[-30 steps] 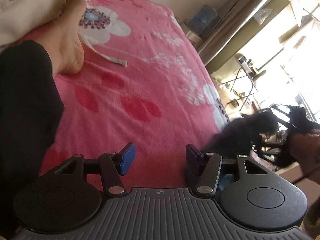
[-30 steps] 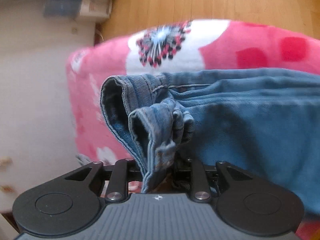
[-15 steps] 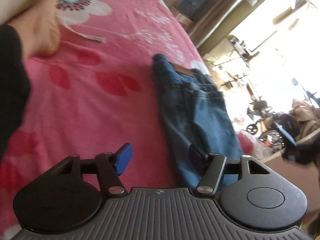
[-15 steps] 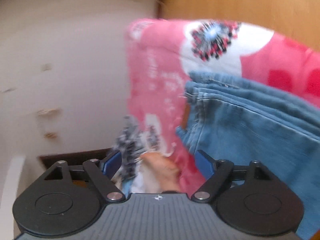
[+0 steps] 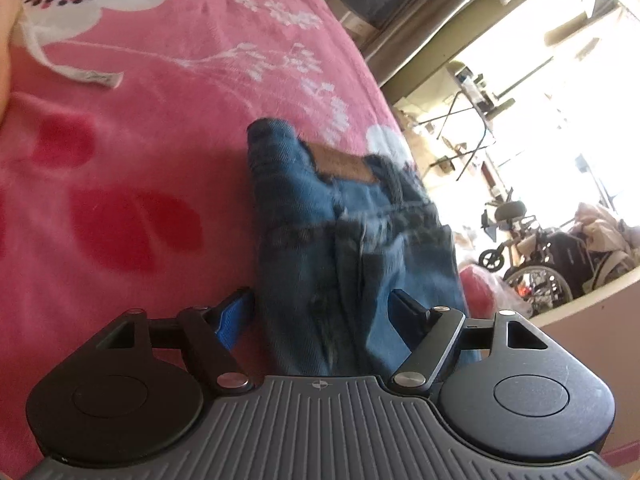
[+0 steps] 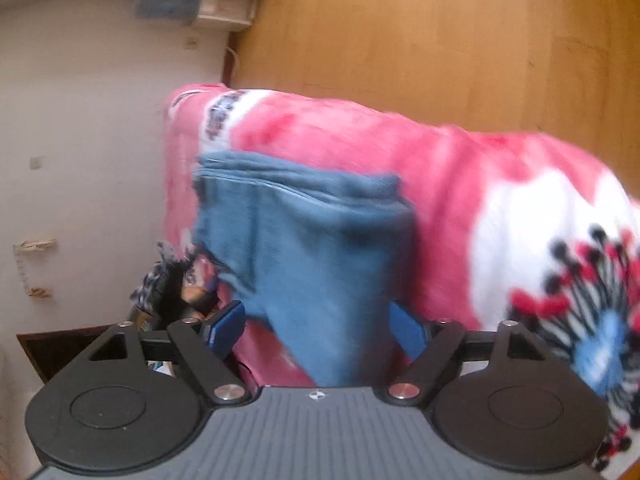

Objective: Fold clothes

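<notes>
Folded blue jeans (image 5: 344, 248) lie on the pink flowered blanket (image 5: 132, 160), their brown waistband patch pointing away from me. My left gripper (image 5: 322, 312) is open, its blue pads either side of the jeans' near end. In the right wrist view the same jeans (image 6: 316, 256) lie near the blanket's edge (image 6: 460, 168), and my right gripper (image 6: 316, 330) is open with its blue pads astride their near part. Neither gripper grips the cloth. The right wrist view is blurred.
A white fabric strip (image 5: 80, 74) lies on the blanket at the far left. Past the bed's right edge stand a wheelchair (image 5: 536, 264) and a folding stand (image 5: 460, 116) in bright light. The right wrist view shows a wooden panel (image 6: 440, 40), a white wall (image 6: 80, 140) and patterned cloth (image 6: 160, 280).
My right gripper let go of the jeans and opened, then swung back over them. My left gripper moved right until the jeans lay between its open fingers.
</notes>
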The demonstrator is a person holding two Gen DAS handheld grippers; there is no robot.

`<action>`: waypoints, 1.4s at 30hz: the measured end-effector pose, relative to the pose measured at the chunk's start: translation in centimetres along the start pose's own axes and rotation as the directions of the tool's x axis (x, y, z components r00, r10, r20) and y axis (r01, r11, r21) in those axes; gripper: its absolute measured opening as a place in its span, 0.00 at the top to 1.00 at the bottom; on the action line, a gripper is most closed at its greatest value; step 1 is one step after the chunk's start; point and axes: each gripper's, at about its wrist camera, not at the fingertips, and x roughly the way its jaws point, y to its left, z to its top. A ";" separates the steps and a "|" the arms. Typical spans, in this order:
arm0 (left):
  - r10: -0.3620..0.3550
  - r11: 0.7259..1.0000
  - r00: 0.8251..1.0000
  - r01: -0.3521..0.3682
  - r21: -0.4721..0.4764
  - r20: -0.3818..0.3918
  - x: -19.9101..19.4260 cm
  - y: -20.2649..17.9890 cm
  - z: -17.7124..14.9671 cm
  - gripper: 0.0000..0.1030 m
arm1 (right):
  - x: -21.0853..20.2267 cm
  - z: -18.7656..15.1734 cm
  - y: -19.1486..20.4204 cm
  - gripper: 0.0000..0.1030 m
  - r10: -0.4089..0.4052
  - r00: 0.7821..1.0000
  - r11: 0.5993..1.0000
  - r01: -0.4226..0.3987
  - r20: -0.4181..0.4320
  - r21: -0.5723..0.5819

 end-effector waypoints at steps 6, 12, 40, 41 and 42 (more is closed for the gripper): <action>0.012 1.000 0.999 -0.012 -0.001 0.031 1.1 -0.3 0.1 0.29 | 1.9 -0.4 -1.5 0.30 -0.018 1.000 1.000 0.018 0.018 -0.011; 0.044 0.999 0.995 -0.044 0.004 0.094 0.7 -0.8 -0.8 0.40 | 3.9 -0.1 -1.7 0.41 -0.008 1.000 0.999 0.009 0.020 -0.039; 0.015 1.000 1.000 -0.015 0.004 -0.010 0.3 -1.3 3.0 0.61 | 5.9 -2.8 1.4 0.89 0.085 0.995 0.994 -0.088 -0.045 -0.063; 0.015 1.000 1.000 -0.016 -0.010 -0.023 0.7 -0.7 3.0 0.55 | 5.5 -2.5 0.8 0.87 0.067 0.997 0.996 -0.068 -0.026 -0.055; 0.013 1.000 0.999 -0.014 -0.024 -0.034 1.2 -0.1 2.9 0.49 | 5.3 -2.3 0.3 0.86 0.054 0.998 0.998 -0.055 -0.010 -0.044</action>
